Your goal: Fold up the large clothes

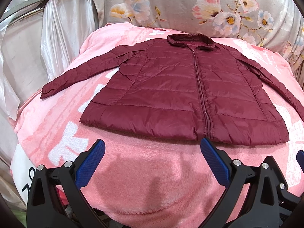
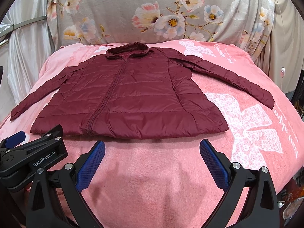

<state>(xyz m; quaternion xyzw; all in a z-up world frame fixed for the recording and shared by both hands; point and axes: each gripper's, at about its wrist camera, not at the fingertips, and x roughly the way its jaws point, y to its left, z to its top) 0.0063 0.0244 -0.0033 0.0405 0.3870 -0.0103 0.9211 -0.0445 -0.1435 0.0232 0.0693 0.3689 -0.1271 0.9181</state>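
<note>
A maroon quilted jacket (image 1: pixel 180 93) lies flat and zipped on a pink blanket (image 1: pixel 144 171), collar at the far end, both sleeves spread out to the sides. It also shows in the right wrist view (image 2: pixel 133 96). My left gripper (image 1: pixel 152 148) is open and empty, hovering just short of the jacket's hem. My right gripper (image 2: pixel 152 148) is open and empty, also just short of the hem, to the right of the left one. The left gripper's body (image 2: pixel 34 152) shows at the lower left of the right wrist view.
The pink blanket (image 2: pixel 247 133) with white bow prints covers a bed. A grey floral quilt (image 2: pixel 161 13) is piled behind the jacket. White curtains (image 1: pixel 57 38) hang at the left. Clutter sits past the bed's right edge (image 2: pixel 296 98).
</note>
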